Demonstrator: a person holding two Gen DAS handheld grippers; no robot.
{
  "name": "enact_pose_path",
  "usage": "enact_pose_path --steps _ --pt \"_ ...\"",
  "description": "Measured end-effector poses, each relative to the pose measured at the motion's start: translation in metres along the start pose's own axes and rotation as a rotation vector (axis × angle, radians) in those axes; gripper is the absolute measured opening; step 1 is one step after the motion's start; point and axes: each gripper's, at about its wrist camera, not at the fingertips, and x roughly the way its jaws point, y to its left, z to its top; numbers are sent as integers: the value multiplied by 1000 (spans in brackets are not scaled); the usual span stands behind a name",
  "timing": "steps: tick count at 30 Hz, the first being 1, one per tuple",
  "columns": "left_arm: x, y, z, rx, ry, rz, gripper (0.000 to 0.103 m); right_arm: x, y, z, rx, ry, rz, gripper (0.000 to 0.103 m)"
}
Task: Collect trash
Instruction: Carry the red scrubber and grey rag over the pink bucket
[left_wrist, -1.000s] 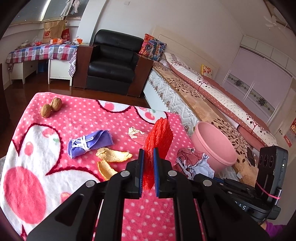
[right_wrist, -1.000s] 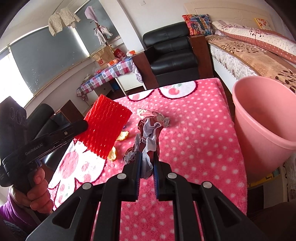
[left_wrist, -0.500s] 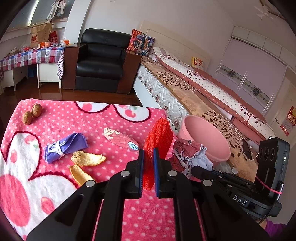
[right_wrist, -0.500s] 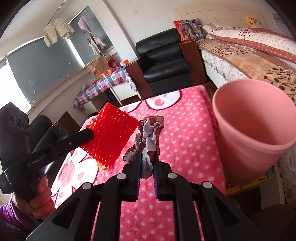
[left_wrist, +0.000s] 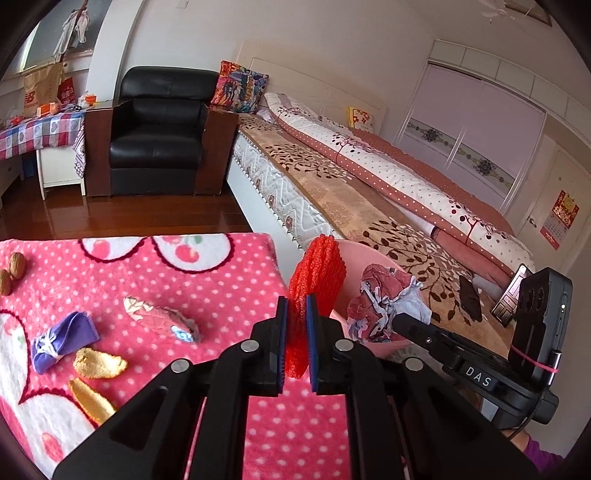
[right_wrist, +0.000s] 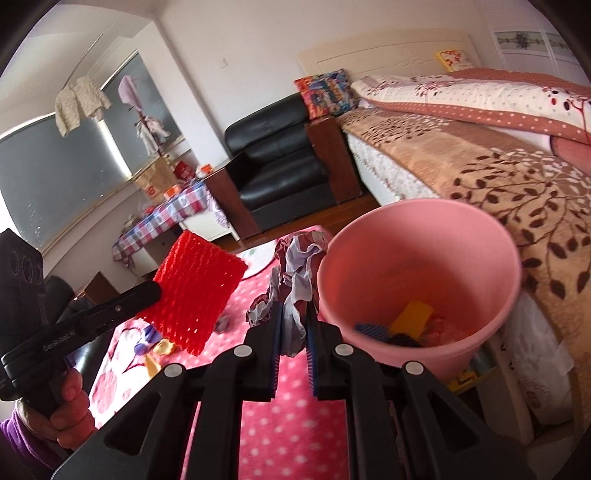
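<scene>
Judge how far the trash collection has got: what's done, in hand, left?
Done: some scraps already lie in the pink bin. In hand: left gripper holds red foam netting, right gripper a crumpled wrapper, both near the bin. Left: peels, purple cloth and another wrapper.

Red foam net (right_wrist: 195, 295), maroon-and-pale-grey crumpled wrapper (right_wrist: 295, 266), plain pink bucket (right_wrist: 417, 236), pink white-dotted cherry-print table cover (left_wrist: 155, 280), purple cloth (left_wrist: 62, 339), orange peels (left_wrist: 98, 363), brown walnuts (left_wrist: 16, 264).
</scene>
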Motion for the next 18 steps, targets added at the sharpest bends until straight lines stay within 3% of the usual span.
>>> enact_pose_path --steps 8,18 --pt "45 -41 13 73 18 -36 9 -3 -48 16 41 -44 -99 12" --pt "99 -65 15 109 61 -41 9 12 -82 21 72 -36 -167 12"
